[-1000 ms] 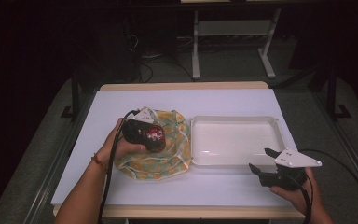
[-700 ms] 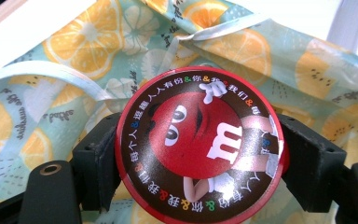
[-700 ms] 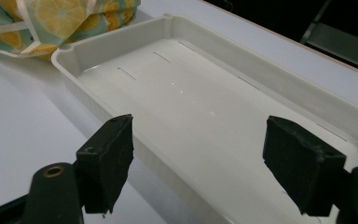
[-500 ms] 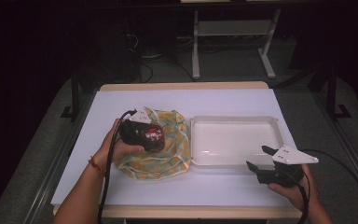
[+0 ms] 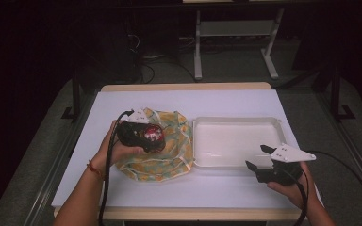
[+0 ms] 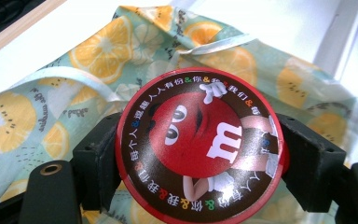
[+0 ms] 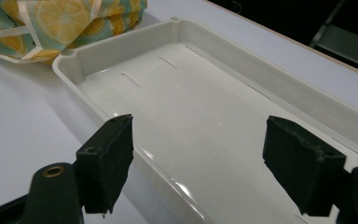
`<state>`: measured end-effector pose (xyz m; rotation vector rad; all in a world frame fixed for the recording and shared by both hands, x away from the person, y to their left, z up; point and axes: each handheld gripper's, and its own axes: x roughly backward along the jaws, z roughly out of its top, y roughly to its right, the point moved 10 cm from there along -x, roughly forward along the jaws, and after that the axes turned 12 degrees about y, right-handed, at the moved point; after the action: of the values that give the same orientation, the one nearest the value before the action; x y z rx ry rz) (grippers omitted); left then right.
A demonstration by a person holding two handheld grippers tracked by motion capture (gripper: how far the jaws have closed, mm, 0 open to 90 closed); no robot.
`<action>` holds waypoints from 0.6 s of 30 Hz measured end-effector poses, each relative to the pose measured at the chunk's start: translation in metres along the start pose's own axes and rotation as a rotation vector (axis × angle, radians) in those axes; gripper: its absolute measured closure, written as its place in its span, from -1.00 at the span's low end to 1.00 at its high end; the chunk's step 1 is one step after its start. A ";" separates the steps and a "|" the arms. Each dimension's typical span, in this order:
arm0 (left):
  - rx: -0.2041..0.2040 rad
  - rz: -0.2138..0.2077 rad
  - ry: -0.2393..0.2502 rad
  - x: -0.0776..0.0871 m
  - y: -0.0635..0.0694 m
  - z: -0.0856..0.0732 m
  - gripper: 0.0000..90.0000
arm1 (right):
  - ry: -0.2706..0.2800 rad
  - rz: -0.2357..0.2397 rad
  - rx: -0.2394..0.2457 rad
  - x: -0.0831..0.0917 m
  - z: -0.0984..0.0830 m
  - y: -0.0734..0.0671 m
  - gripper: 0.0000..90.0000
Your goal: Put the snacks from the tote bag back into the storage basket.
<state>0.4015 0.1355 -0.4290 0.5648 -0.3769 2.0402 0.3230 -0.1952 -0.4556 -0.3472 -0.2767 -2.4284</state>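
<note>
The left gripper (image 5: pixel 143 134) sits over the left half of the worktop (image 5: pixel 184 101), its jaws clamped on a round red tin (image 6: pixel 199 147), one black pad pressed to each side of the rim. In the left gripper view the tin's printed lid faces straight up at the camera, flat and level, showing a red cartoon character with a white letter m and a ring of small characters round the edge. Being round, the tin has no long axis to speak of; its flat face points upward. In the high view the red tin (image 5: pixel 153 133) hangs just above a fruit-print cloth (image 5: pixel 169 155), a pale green fabric with orange slices that lies bunched on the worktop, left of centre; whether the tin touches the cloth cannot be told. Just right of the cloth lies a white tray (image 5: pixel 235 123), shallow and rectangular, its long side running left to right. The right gripper (image 5: pixel 259 162) hovers at the tray's near right corner, jaws spread wide with nothing between them, and its own view looks along the tray's white floor (image 7: pixel 223 116).
</note>
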 end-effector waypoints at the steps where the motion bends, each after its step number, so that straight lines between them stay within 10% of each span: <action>1: -0.001 0.004 0.002 0.001 0.000 0.001 -0.48 | 0.000 0.002 -0.001 0.000 0.000 0.000 -0.47; 18: -0.034 0.016 0.031 0.007 0.004 0.037 -0.48 | -0.007 -0.007 -0.015 0.003 -0.004 0.002 -0.47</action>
<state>0.4035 0.1212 -0.3942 0.5099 -0.3976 2.0513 0.3214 -0.1993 -0.4580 -0.3623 -0.2639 -2.4378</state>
